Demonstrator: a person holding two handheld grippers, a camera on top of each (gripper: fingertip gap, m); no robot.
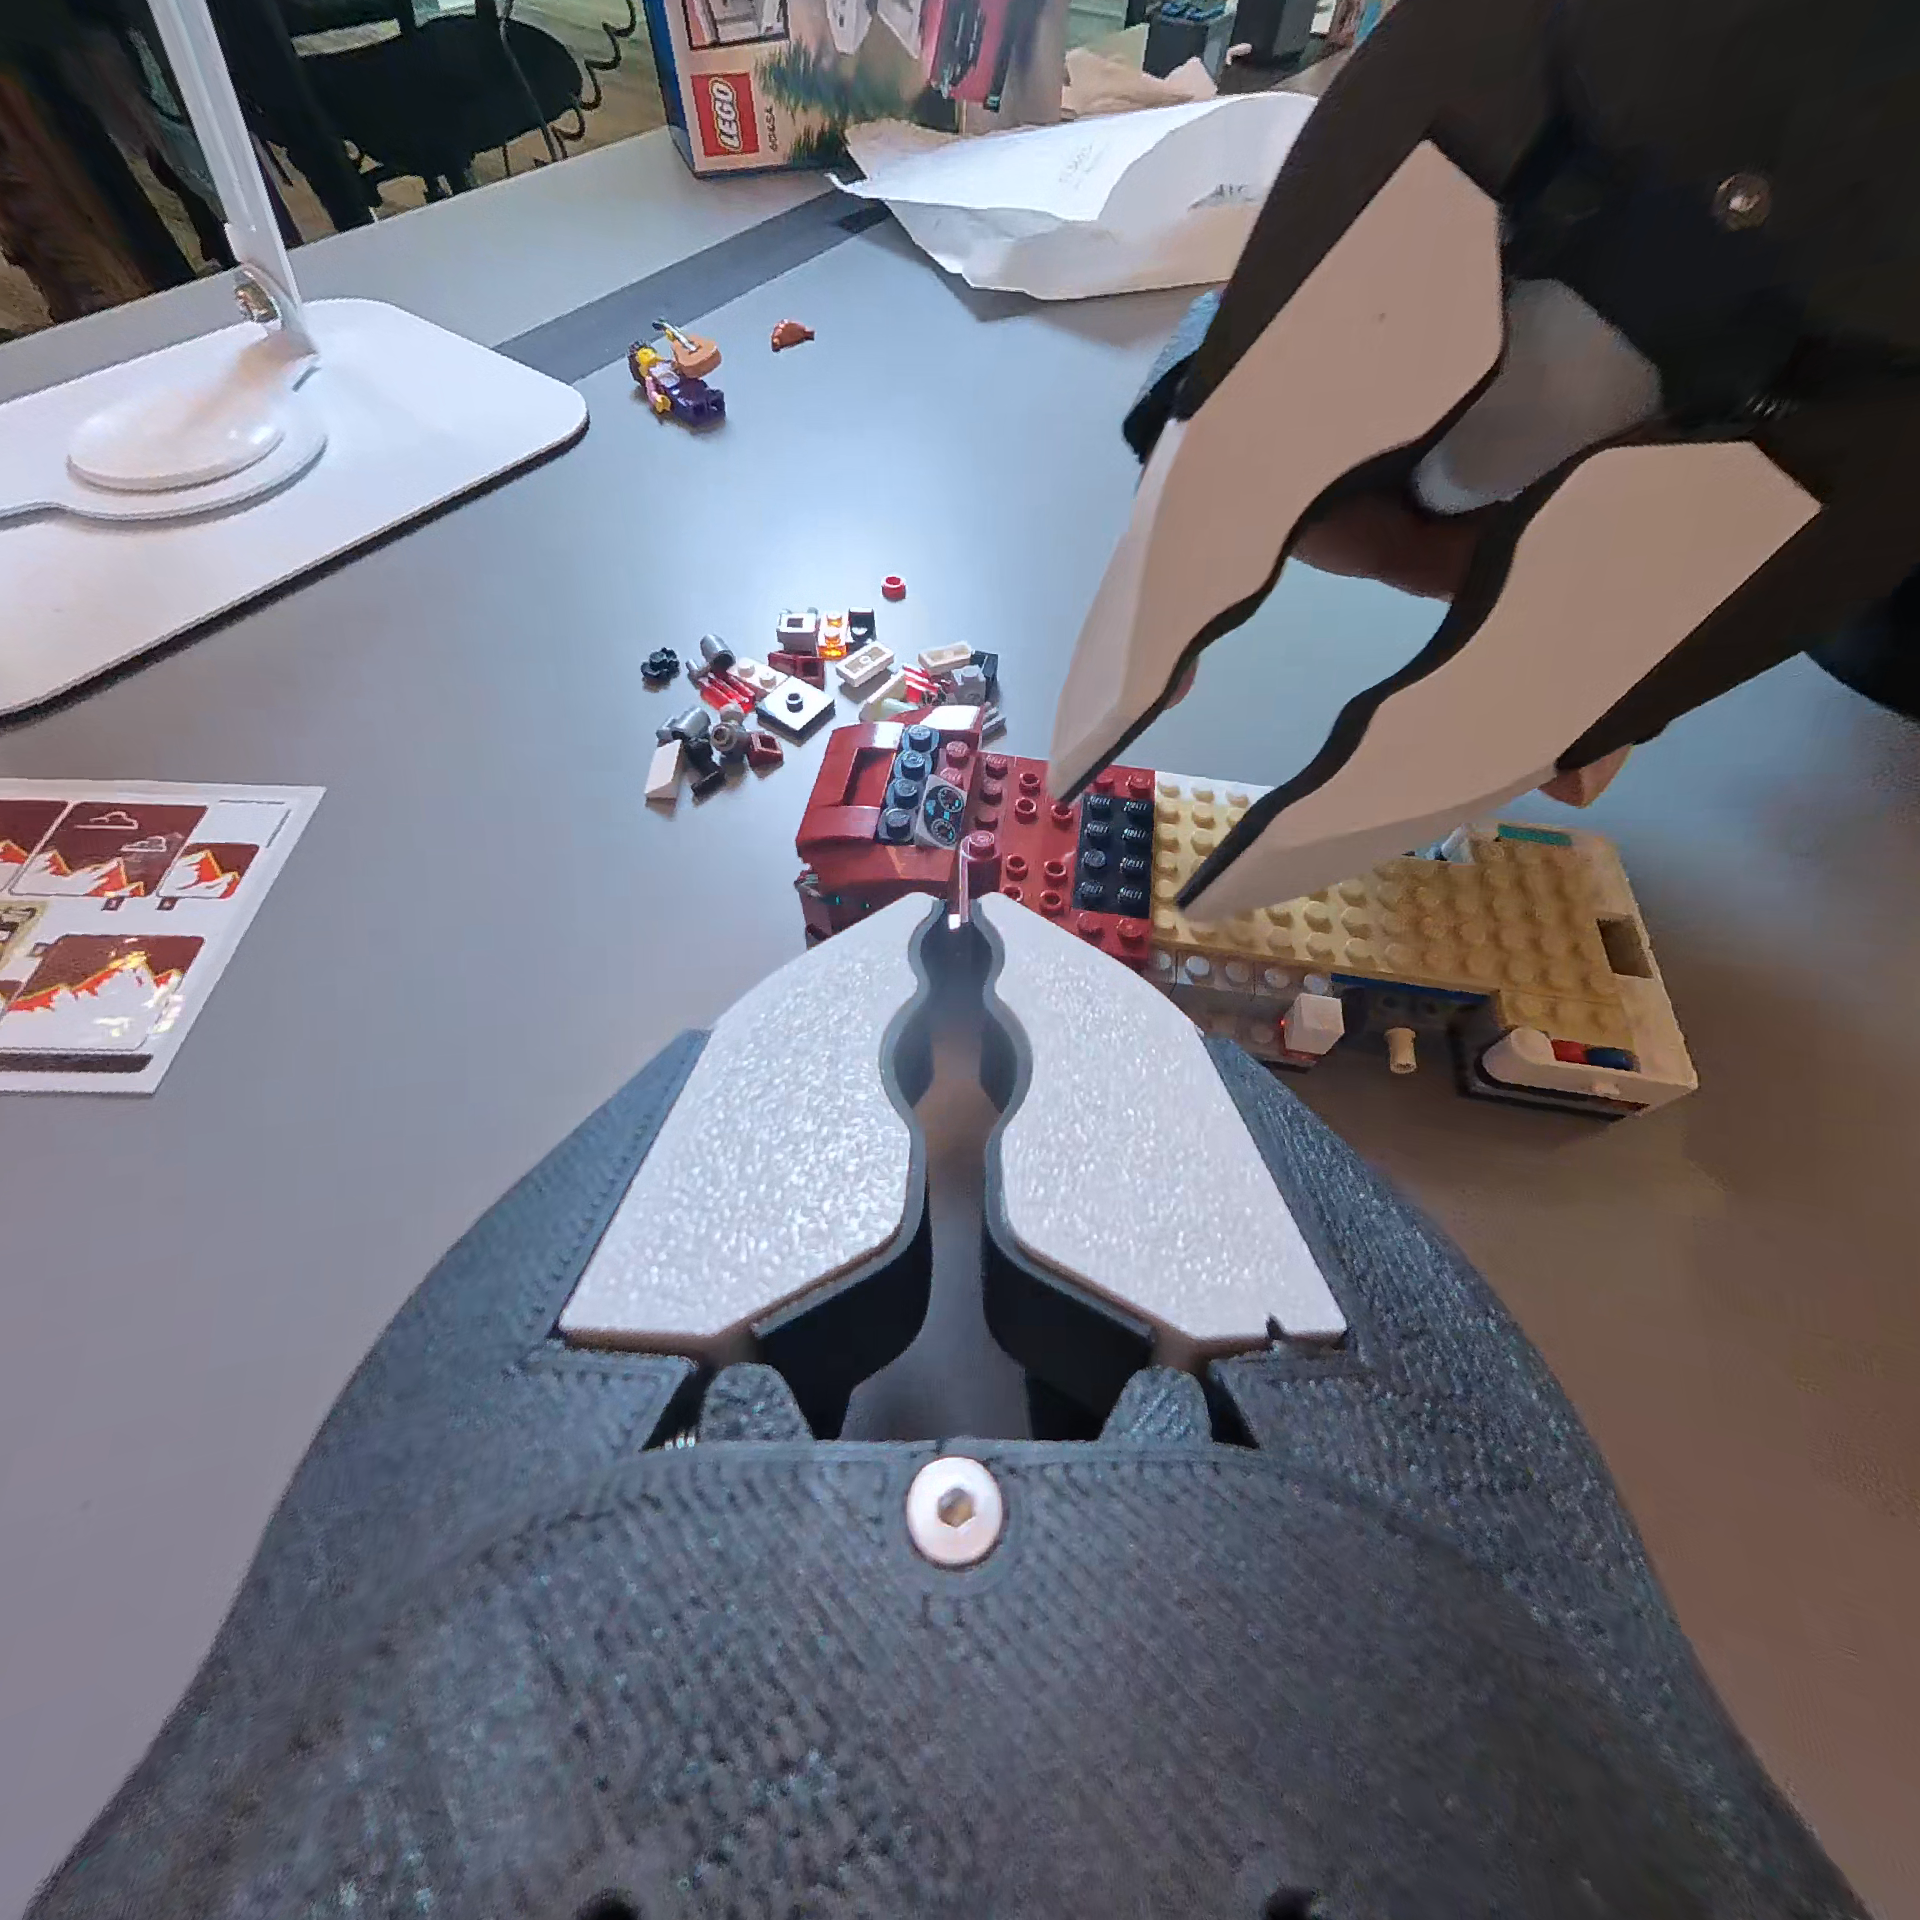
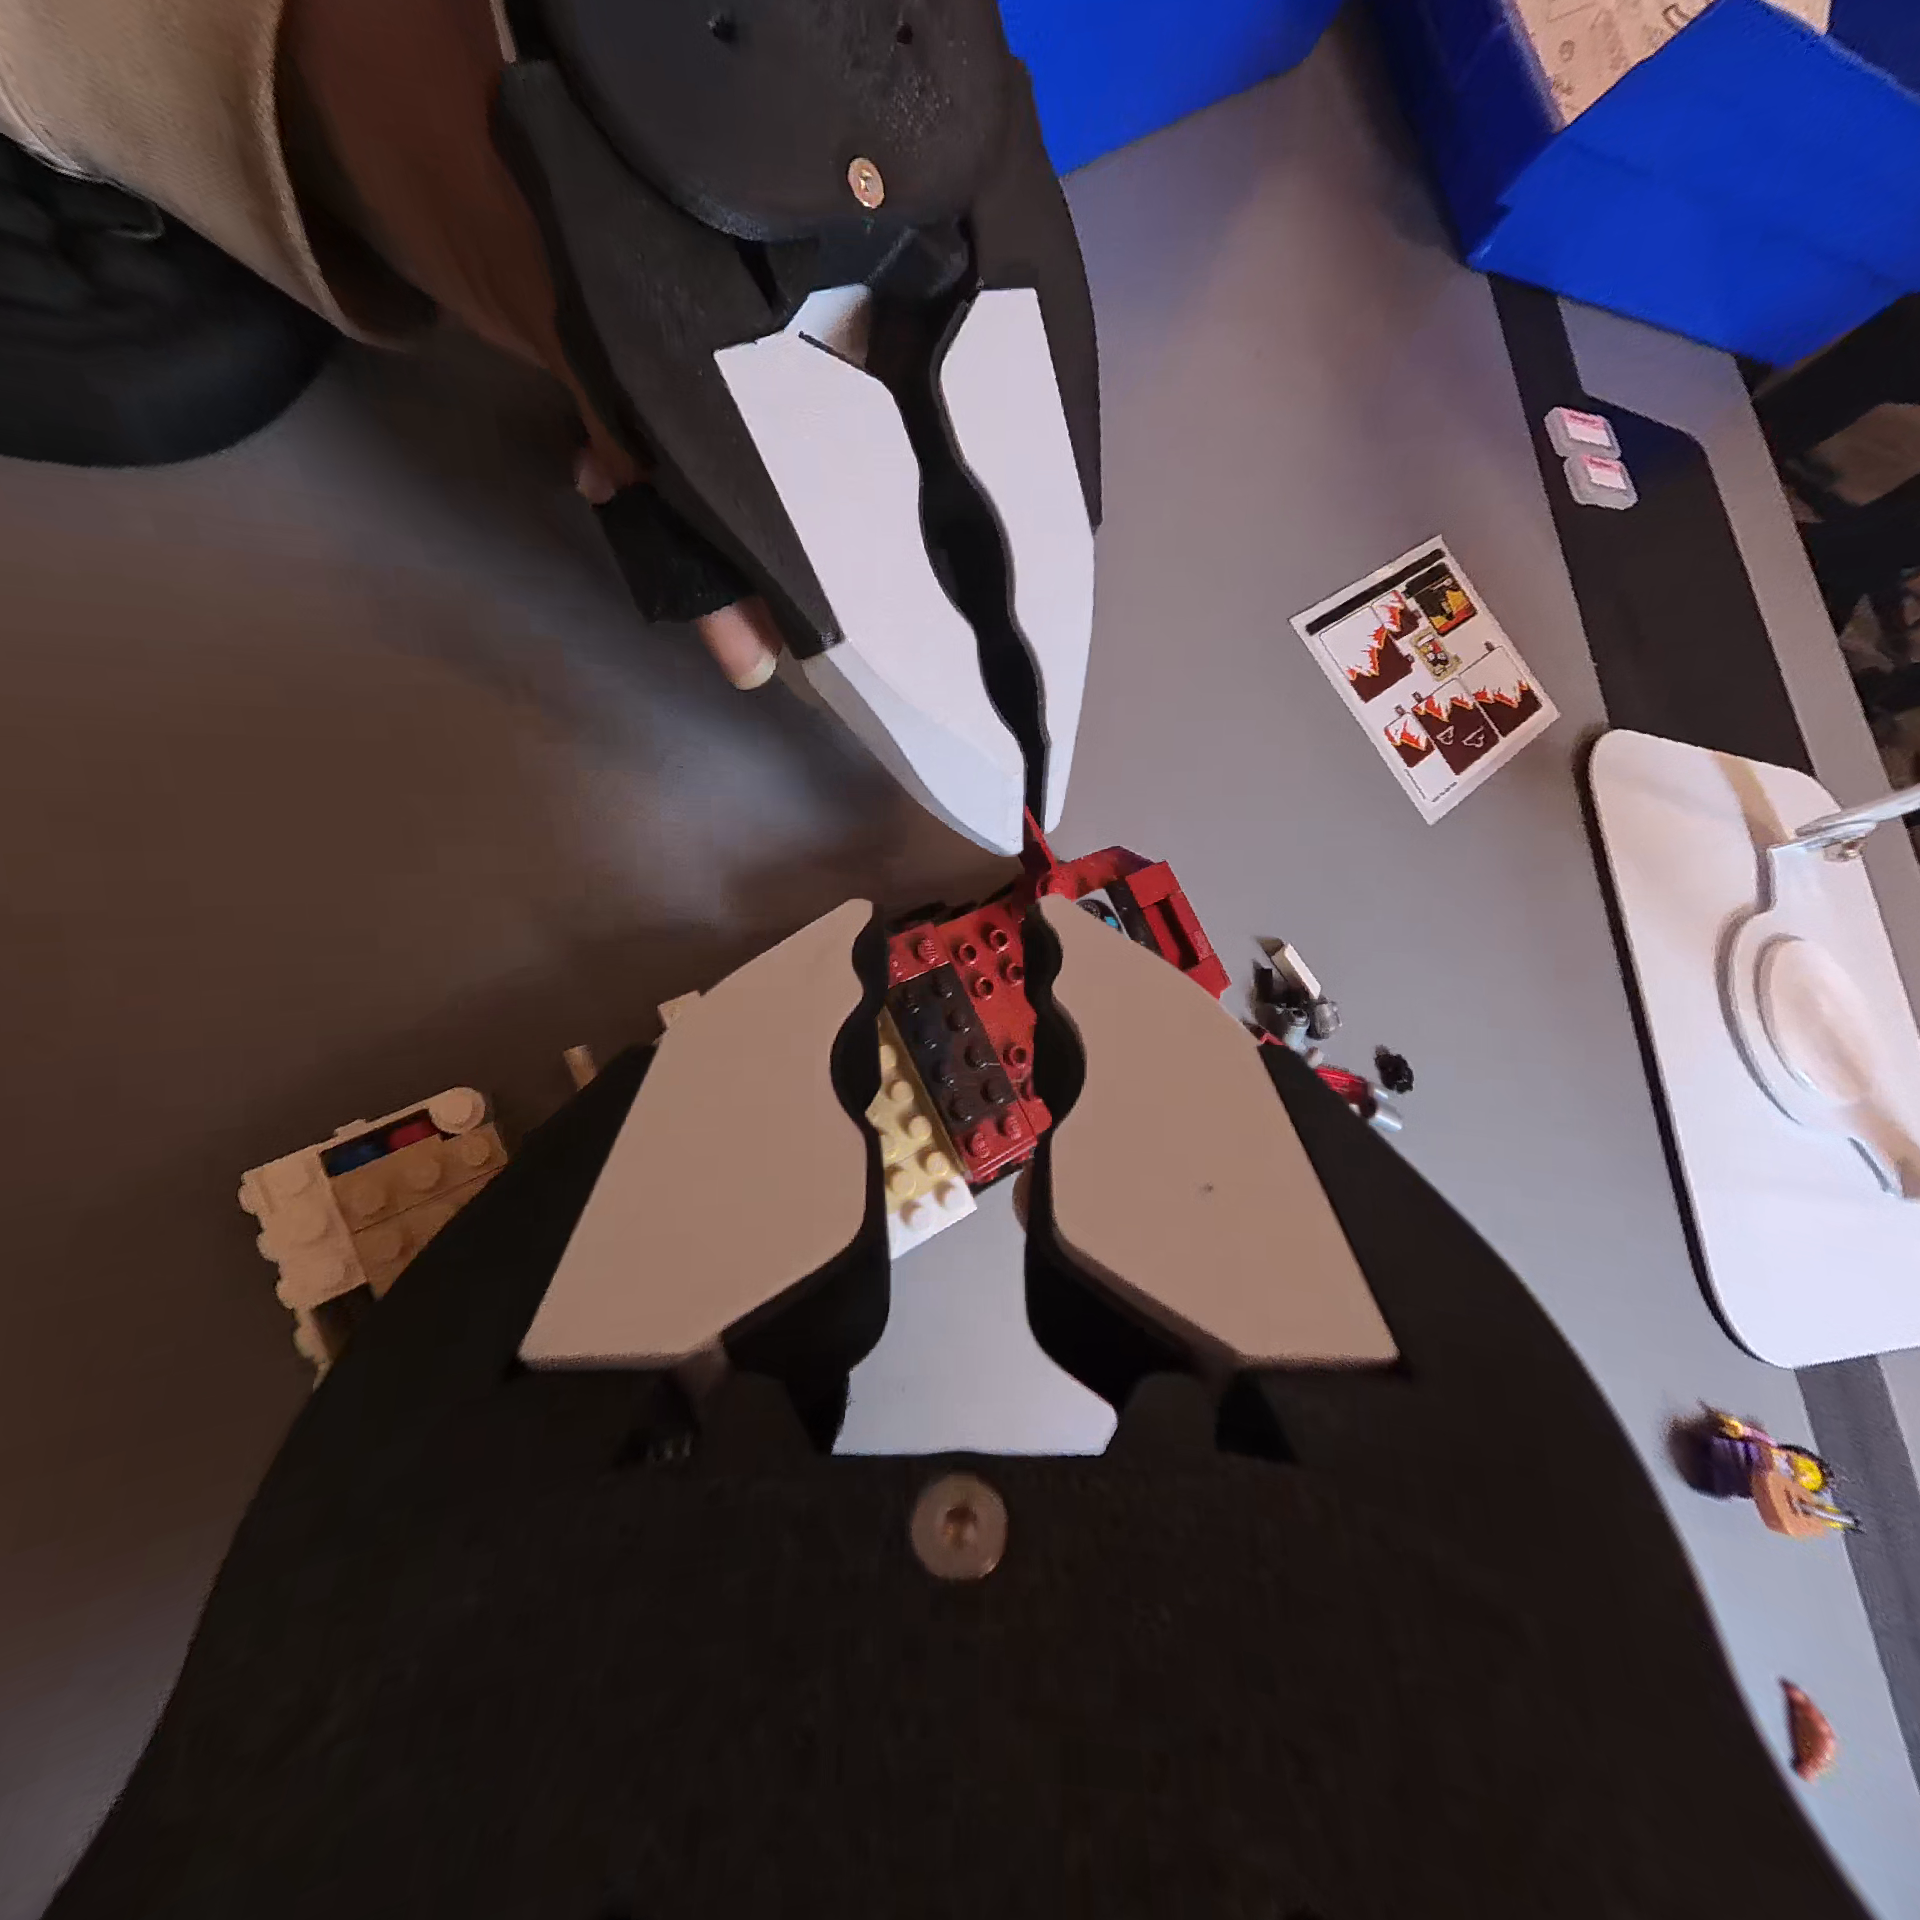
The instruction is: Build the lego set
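Closest to me, my left gripper (image 1: 954,914) is clenched on a thin red lever piece (image 1: 966,878) whose round end sits on a stud of the dark red brick vehicle (image 1: 935,821). My right gripper (image 2: 951,920) hangs with jaws spread over the red and black plates, gripping nothing, one fingertip (image 1: 1195,899) at the tan roof section (image 1: 1455,914). Loose small parts (image 1: 810,686) lie just beyond on the grey table (image 1: 416,1247). A tilted push could snap the lever sideways or slide the unheld vehicle.

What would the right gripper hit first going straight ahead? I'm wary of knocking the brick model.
Probably the dark red studded plate of the brick vehicle: the open right gripper points down just above it.
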